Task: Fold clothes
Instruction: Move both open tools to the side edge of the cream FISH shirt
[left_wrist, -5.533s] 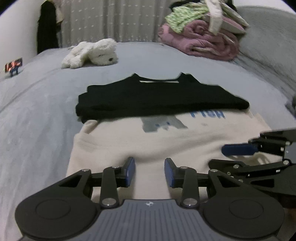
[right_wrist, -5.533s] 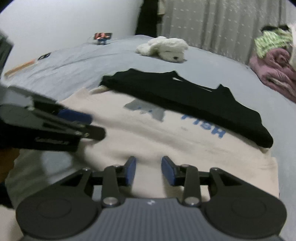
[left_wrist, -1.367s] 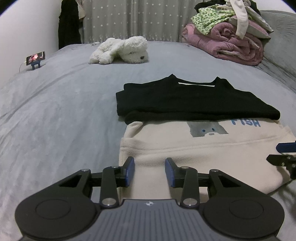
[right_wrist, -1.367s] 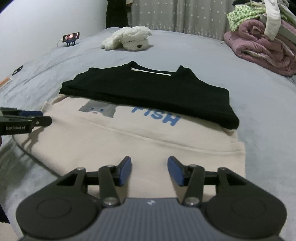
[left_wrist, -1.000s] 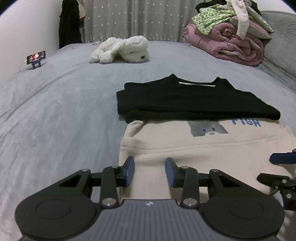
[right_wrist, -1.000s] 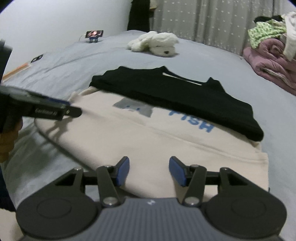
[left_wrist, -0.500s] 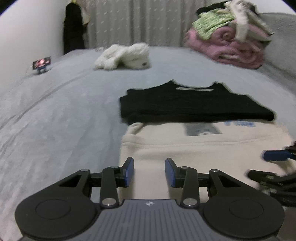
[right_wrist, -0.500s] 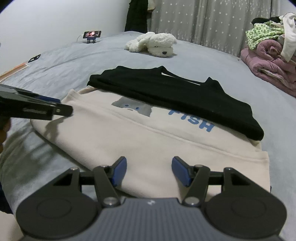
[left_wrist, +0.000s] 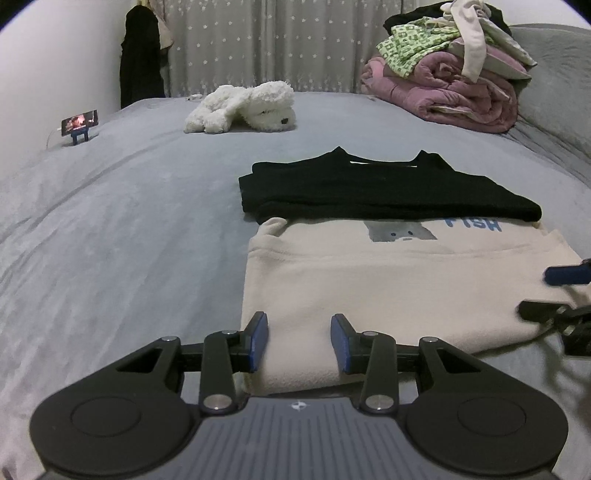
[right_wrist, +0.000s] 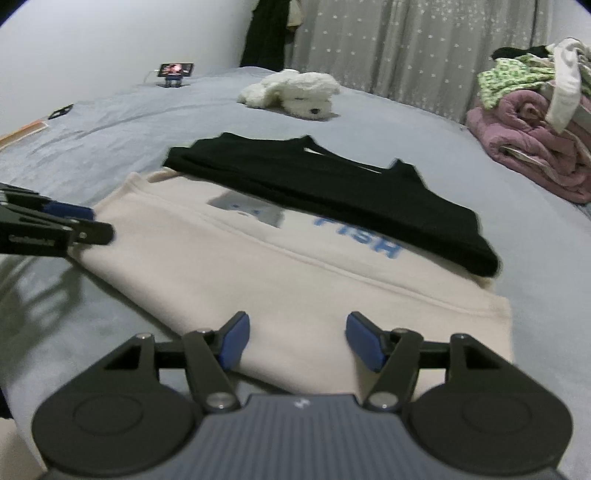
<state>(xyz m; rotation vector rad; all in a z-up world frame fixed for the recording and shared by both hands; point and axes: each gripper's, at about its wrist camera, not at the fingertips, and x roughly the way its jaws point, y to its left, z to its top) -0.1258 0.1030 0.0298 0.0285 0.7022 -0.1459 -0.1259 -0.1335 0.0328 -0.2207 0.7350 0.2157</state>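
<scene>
The right gripper (right_wrist: 295, 341) has spread wider over two folded garments (right_wrist: 295, 273).

- A wide bed (left_wrist: 110, 229) covered in a grey sheet fills the room.
- A plain white wall (right_wrist: 110, 44) runs along the left.
- Grey curtains (left_wrist: 266, 48) with small pale dots hang behind the bed.
- A dark garment (left_wrist: 140, 59) hangs in the corner.
- A grey padded headboard (left_wrist: 554, 74) rises at right.
- The light is dim and cool.
</scene>
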